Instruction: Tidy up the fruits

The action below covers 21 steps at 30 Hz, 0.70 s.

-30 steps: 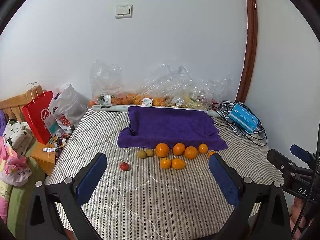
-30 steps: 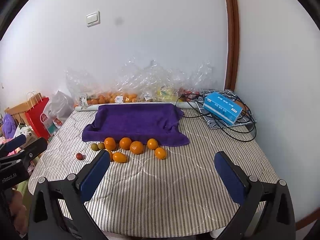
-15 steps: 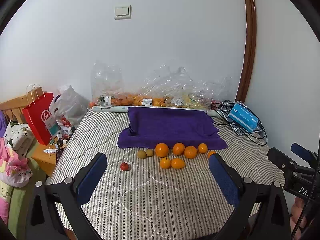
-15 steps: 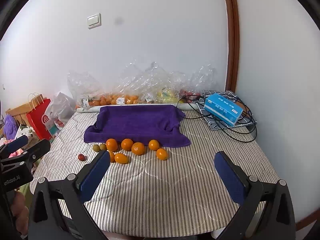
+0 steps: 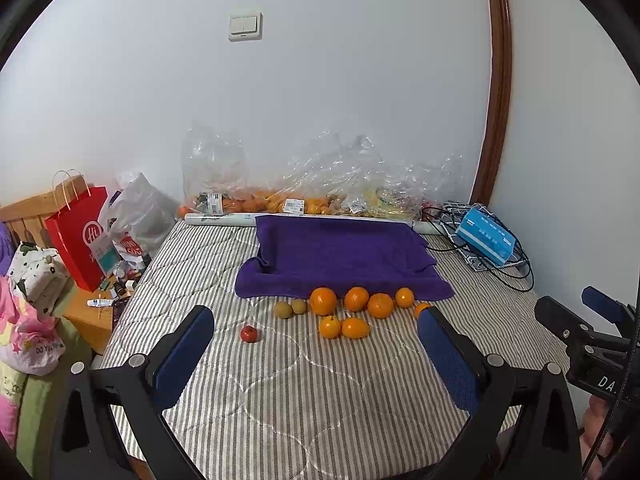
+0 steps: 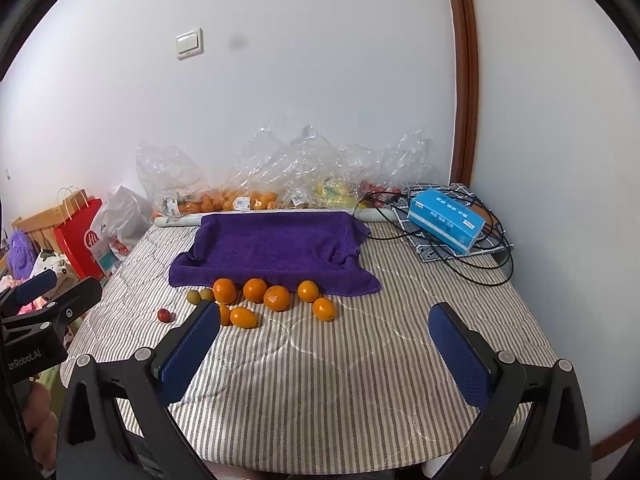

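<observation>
Two grippers are hovering above the near edge of the striped mattress (image 5: 304, 392), both spread wide and holding nothing: the left gripper (image 5: 316, 356) and the right gripper (image 6: 324, 352). The fruits are lying loose in a cluster just in front of the purple towel (image 5: 340, 256): several oranges (image 5: 322, 301), two small green fruits (image 5: 283, 309) at their left end, and one small red fruit (image 5: 249, 333) sitting apart, further left. Nothing is resting on the towel yet, so the sorting is probably only starting. A good first move would be approaching one fruit from above, closing gently around its widest part so it is not rolling away on the soft quilt, and taking the outlying ones before the packed row. Against the wall, clear plastic bags (image 6: 256, 184) are holding more oranges and some yellow fruit. A red paper bag (image 5: 78, 236) is standing beside the bed; its contents are not showing.
</observation>
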### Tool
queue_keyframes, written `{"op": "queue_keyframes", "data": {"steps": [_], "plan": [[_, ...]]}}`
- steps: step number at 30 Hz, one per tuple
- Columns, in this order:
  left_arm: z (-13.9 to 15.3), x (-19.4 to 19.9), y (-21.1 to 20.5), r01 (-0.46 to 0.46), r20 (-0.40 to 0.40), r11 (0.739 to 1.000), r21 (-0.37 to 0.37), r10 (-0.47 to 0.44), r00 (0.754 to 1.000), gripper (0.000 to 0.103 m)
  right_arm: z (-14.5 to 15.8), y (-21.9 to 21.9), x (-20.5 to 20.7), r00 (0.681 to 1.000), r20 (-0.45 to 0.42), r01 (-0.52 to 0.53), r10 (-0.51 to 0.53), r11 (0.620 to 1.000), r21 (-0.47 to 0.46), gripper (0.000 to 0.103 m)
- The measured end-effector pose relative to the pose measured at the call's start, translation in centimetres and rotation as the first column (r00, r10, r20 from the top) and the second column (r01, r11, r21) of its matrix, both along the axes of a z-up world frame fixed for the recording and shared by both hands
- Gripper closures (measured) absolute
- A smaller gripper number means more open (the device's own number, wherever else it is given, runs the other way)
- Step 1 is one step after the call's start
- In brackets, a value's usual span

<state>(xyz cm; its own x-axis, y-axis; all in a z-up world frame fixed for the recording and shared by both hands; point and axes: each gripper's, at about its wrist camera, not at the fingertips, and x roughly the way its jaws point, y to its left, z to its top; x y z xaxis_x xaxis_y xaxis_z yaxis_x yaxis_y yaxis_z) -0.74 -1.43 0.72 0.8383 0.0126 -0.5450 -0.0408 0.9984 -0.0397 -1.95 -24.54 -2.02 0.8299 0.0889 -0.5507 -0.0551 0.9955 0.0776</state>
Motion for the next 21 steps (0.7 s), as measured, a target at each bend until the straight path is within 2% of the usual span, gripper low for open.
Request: {"op": "queue_keyframes", "data": {"steps": [16, 21], "plan": [[-0.03, -0.27, 0.10, -0.006, 0.005, 1.000, 0.002, 0.006, 1.000, 0.000, 0.15, 0.45, -0.19, 1.000, 0.002, -0.007, 0.007, 1.000, -0.010, 0.001], [-0.10, -0.19, 0.06, -0.022, 0.006, 0.999, 0.023, 0.022, 1.000, 0.000, 0.09, 0.63, -0.21, 1.000, 0.005, -0.008, 0.008, 1.000, -0.017, 0.001]]}}
